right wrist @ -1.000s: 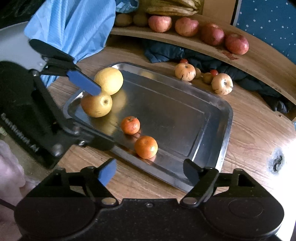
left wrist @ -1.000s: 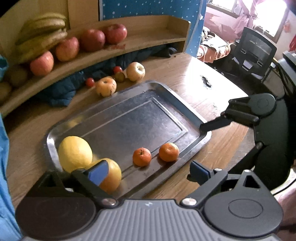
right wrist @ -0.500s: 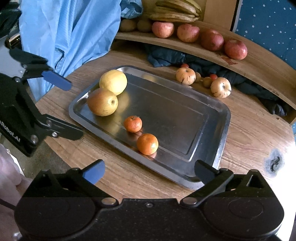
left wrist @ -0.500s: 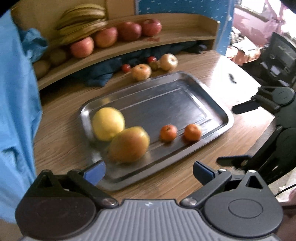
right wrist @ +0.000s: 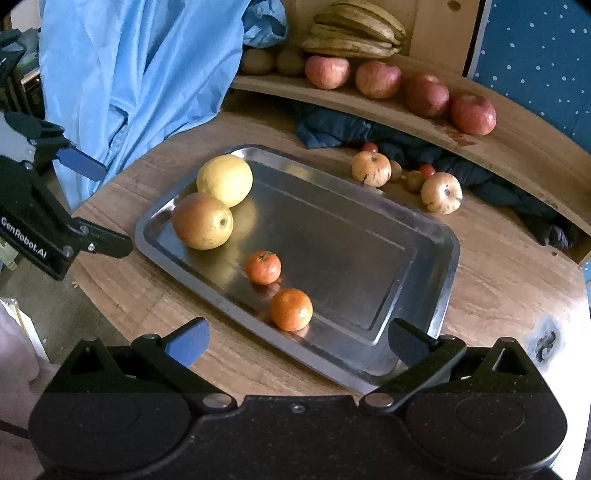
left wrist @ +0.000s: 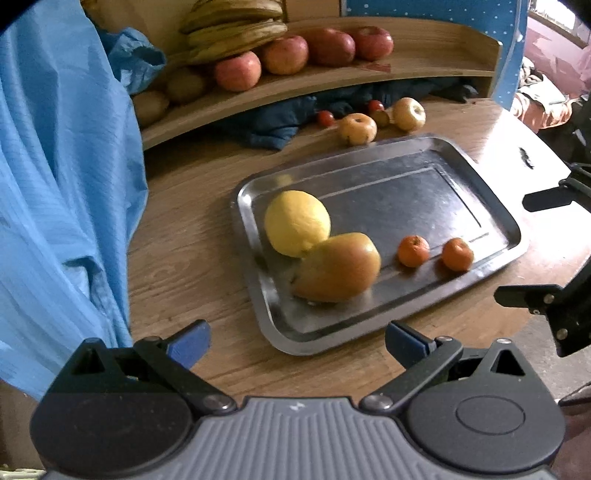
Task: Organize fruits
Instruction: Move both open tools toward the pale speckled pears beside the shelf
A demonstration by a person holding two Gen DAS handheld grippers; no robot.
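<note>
Gaping empty: left gripper [left wrist: 297,341], right gripper [right wrist: 297,341] | tray [right wrist: 452,254] near edge hidden by right fingers [right wrist: 406,341]

You have one metal tray [right wrist: 439,236] on the wooden table [right wrist: 498,280], and four fruits lie in it: one yellow lemon [right wrist: 224,179] at about 10 o'clock, one reddish-yellow pear [right wrist: 202,220] touching it, and two small tangerines [right wrist: 263,267] toward 6 o'clock. Beyond the tray's 1 o'clock edge you can count two pale speckled apples [right wrist: 370,168], two cherry tomatoes [right wrist: 427,170] and two small brownish fruits [right wrist: 414,180], too small to name. On the curved shelf [right wrist: 517,147] you have four red apples [right wrist: 327,71], one bunch of bananas [right wrist: 354,33], and brown kiwis [left wrist: 184,85]: three in the left wrist view, two in the right.
</note>
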